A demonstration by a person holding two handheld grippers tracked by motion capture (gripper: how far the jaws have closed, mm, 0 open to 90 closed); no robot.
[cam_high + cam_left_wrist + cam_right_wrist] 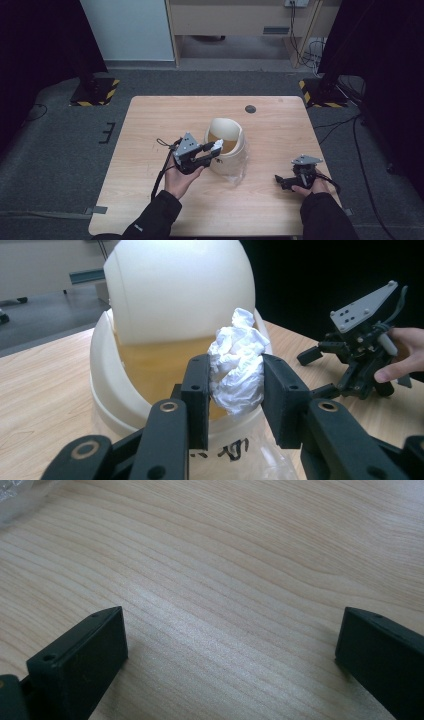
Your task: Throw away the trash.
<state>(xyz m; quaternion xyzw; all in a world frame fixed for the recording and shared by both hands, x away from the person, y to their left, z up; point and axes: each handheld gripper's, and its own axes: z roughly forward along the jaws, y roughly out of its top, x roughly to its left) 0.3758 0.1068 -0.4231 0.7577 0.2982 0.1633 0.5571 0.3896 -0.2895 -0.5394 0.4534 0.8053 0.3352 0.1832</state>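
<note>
- A crumpled white paper wad (pixel 237 362) is clenched between the left gripper's (pixel 235 390) fingers, just near the cream plastic swing-lid bin's (pixel 226 145) opening.
- The right gripper (pixel 285 181), fingers spread, is rested on the wooden table (pixel 150 125), far right.

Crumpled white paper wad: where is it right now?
The crumpled white paper wad is clamped in the left gripper, held at the open mouth of the cream swing-lid bin near the table's centre.

My left gripper (pixel 235 390) pinches a crumpled white paper wad (pixel 237 367) just before the cream swing-lid bin (pixel 165 315).
</note>
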